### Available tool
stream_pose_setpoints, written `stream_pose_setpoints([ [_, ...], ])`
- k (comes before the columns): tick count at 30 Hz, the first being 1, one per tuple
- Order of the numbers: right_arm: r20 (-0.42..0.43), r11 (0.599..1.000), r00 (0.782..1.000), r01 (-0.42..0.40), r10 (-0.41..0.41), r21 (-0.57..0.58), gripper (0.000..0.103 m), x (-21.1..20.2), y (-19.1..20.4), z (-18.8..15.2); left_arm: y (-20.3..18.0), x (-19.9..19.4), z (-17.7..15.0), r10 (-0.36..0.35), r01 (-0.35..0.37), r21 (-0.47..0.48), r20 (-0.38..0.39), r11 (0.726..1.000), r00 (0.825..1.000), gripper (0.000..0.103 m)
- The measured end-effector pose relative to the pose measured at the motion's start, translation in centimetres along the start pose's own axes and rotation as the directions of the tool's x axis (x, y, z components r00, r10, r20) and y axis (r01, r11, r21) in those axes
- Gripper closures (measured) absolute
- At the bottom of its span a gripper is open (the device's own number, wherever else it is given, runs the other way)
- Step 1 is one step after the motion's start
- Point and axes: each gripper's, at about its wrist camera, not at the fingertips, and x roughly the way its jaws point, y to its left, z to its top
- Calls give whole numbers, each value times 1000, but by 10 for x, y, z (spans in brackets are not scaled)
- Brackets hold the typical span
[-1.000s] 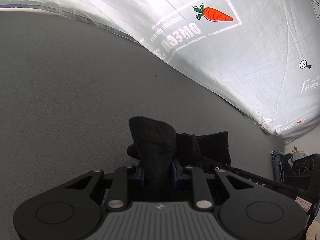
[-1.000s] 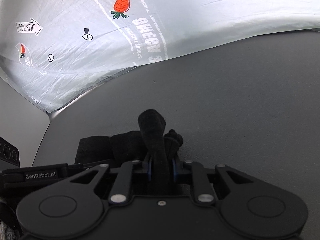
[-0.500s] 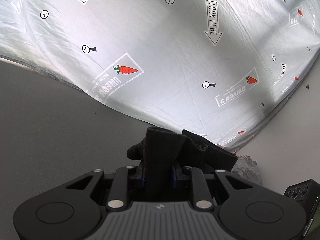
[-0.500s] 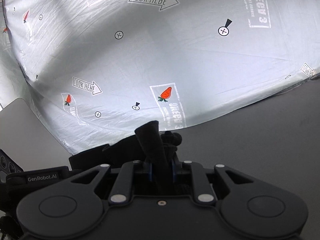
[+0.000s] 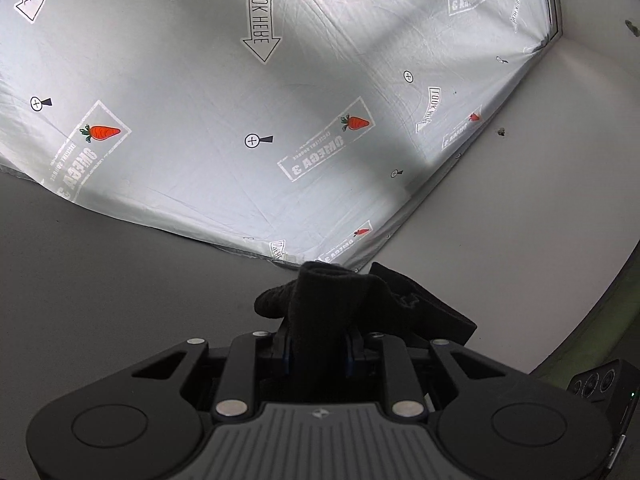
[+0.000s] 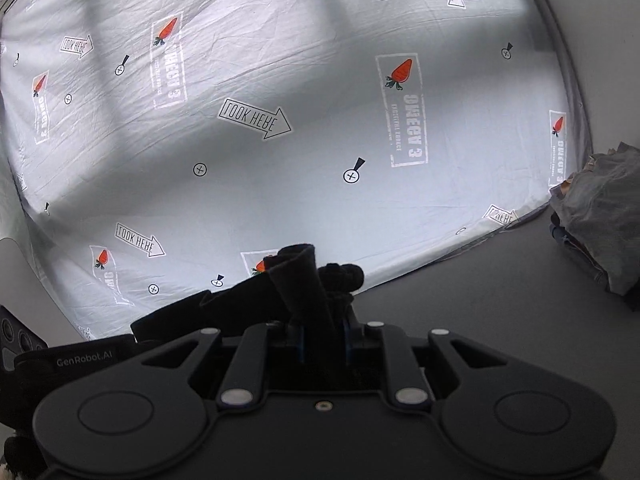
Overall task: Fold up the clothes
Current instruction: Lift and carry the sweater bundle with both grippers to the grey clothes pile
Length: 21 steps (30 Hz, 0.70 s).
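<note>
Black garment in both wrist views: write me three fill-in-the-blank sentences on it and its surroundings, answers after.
1. The left gripper is shut on a garment whose colour is ____.
2. The right gripper is ____ on the same garment.
3. The white sheet behind carries arrows reading LOOK HERE and red-orange pictures of ____.
4. In the right wrist view, a pile of clothes lies at the ____ edge.

Answers: black; shut; carrots; right

The white printed sheet (image 6: pixel 304 152) carries "LOOK HERE" arrows (image 6: pixel 254 119); "GenRobot.AI" stands on the left hand-held gripper (image 6: pixel 84 361), seen in the right wrist view.
</note>
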Motion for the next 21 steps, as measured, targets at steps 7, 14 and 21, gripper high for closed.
stream_pose_setpoints([
  [7, 111, 1000, 994, -25, 23, 15, 86, -81, -99, 28, -114, 60, -58, -9, 9, 26, 10, 1000, 1000, 79],
  [14, 220, 998, 974, -37, 47, -52, 86, -145, -220, 77, -226, 135, -91, -57, 55, 118, 20, 991, 998, 79],
  [21, 281, 995, 957, 86, -70, -44, 86, -183, -321, 124, -307, 239, -102, -111, 115, 147, -40, 982, 993, 79],
])
